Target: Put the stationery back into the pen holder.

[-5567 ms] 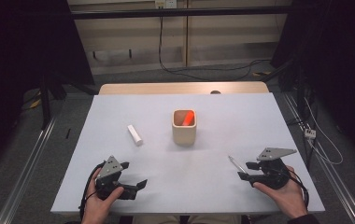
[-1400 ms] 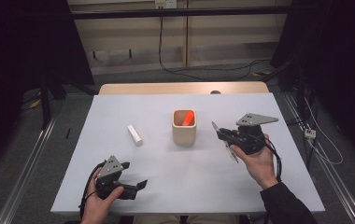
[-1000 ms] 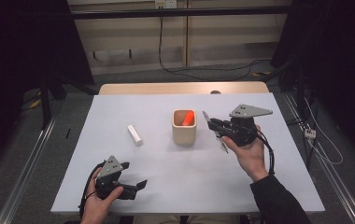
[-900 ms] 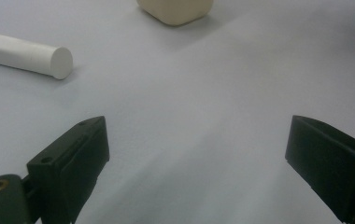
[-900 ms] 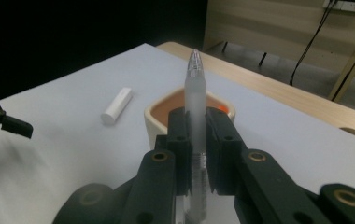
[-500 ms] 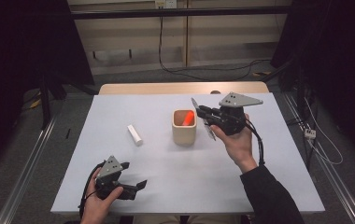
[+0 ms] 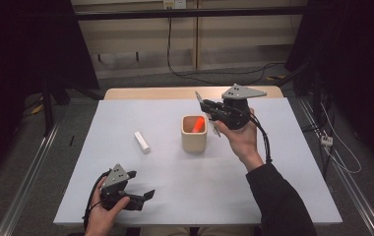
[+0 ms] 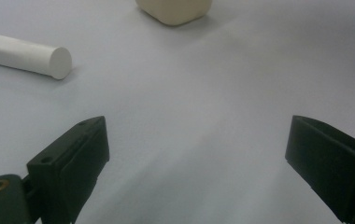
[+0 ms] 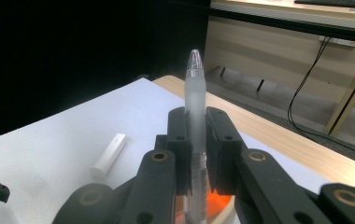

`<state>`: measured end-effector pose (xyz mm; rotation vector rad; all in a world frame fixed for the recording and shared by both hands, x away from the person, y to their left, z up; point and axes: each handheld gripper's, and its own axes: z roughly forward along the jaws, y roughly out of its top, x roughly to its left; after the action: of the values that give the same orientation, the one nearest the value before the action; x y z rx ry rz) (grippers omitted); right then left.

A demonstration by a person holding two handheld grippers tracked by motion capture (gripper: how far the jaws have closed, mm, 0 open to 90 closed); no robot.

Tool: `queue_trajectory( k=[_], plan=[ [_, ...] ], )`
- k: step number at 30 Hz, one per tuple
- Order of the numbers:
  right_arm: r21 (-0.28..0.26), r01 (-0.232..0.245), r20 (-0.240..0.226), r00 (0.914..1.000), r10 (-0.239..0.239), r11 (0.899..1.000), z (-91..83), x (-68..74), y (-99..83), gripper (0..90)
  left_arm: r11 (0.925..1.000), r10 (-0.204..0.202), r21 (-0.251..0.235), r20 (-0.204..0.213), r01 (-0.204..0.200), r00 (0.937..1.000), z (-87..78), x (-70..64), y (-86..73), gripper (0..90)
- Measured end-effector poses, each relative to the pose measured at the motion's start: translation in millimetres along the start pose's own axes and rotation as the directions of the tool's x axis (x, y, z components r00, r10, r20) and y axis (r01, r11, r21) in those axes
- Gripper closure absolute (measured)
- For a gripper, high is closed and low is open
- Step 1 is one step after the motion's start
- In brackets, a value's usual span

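Note:
My right gripper (image 7: 207, 110) is shut on a clear, frosted pen (image 9: 195, 93) and holds it just above and behind the beige cup (image 7: 194, 133). The pen (image 7: 198, 97) sticks up past the jaws, tilted toward the far left. An orange object (image 7: 198, 123) leans inside the cup. A white cylinder (image 7: 142, 142) lies on the table left of the cup, also seen as the white cylinder (image 8: 24, 55) ahead of my left gripper (image 8: 196, 163). That left gripper (image 7: 140, 185) rests open near the front left edge, nothing between its jaws.
The white table (image 7: 273, 162) has bare room on the right and in front of the cup. A wooden edge (image 7: 165, 93) runs along the far side. Cables (image 7: 185, 73) lie on the floor beyond, and metal rails (image 7: 32, 167) flank the table.
My right gripper has carried the pen from the table's front right, up and leftward, to just over the cup. The left gripper has stayed put.

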<state>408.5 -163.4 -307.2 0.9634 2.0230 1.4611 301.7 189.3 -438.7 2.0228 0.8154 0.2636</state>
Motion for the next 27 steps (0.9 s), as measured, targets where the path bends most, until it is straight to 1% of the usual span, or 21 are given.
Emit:
queue_trajectory(
  k=[2, 4, 6, 8, 13, 16, 17, 18, 19, 20, 23, 27],
  plan=[
    [-0.001, 0.001, 0.0, 1.0, -0.001, 1.0, 3.7, -0.3, 3.2, 81.2, 1.0, 0.0, 0.002, 0.0, 0.0, 1.0, 0.3, -0.3, -0.1, 6.2],
    [-0.001, -0.011, 0.008, 0.9999, 0.011, 1.0, 7.5, -0.8, 6.1, 81.2, 0.9999, 0.008, 0.007, -0.004, -0.008, 1.0, 0.1, -0.4, 0.3, 6.2],
    [-0.001, -0.001, 0.024, 0.9997, 0.001, 1.0, 11.1, -0.3, 8.2, 81.2, 0.9999, 0.007, 0.007, -0.004, -0.007, 1.0, -0.2, -0.5, 0.3, 6.2],
    [-0.008, -0.004, 0.01, 0.9999, 0.005, 1.0, 15.0, -0.2, 9.5, 81.2, 1.0, 0.006, 0.008, -0.004, -0.006, 1.0, -0.3, -0.4, 0.2, 6.3],
    [-0.01, 0.002, 0.013, 0.9999, -0.001, 1.0, 25.7, 0.5, 9.7, 81.1, 1.0, 0.005, 0.007, -0.003, -0.005, 1.0, -0.4, -0.4, 0.1, 6.2],
    [-0.01, -0.006, 0.002, 1.0, 0.006, 1.0, 33.7, 0.9, 8.4, 81.2, 1.0, 0.003, 0.003, 0.002, -0.003, 1.0, 0.1, -0.3, 0.0, 6.2],
    [-0.017, -0.01, -0.003, 0.9999, 0.01, 1.0, 36.6, 1.1, 7.9, 81.2, 0.9999, 0.01, 0.003, 0.0, -0.01, 0.9999, 0.2, 0.2, 0.1, 6.2],
    [-0.023, -0.022, -0.01, 0.9997, 0.022, 0.999, 39.6, 1.5, 7.2, 81.1, 1.0, 0.007, 0.005, 0.004, -0.007, 1.0, 0.5, 0.1, 0.1, 6.2],
    [-0.027, -0.023, -0.01, 0.9997, 0.022, 0.999, 43.4, 2.3, 6.7, 81.1, 1.0, 0.006, 0.003, 0.005, -0.006, 1.0, 0.5, -0.1, 0.0, 6.3],
    [-0.022, -0.022, -0.008, 0.9997, 0.022, 1.0, 47.0, 3.2, 6.3, 81.1, 0.9999, 0.011, 0.004, 0.001, -0.011, 0.9999, 0.1, -0.3, 0.1, 6.2],
    [-0.018, -0.025, -0.014, 0.9996, 0.024, 1.0, 57.5, 4.5, 4.9, 81.1, 1.0, 0.007, 0.005, 0.001, -0.007, 1.0, -1.0, -0.6, -0.1, 6.2],
    [-0.012, -0.018, -0.019, 0.9996, 0.018, 1.0, 66.4, 4.4, 1.6, 81.1, 1.0, 0.004, 0.002, 0.005, -0.004, 1.0, -0.9, 0.0, -0.5, 6.2]
  ],
)
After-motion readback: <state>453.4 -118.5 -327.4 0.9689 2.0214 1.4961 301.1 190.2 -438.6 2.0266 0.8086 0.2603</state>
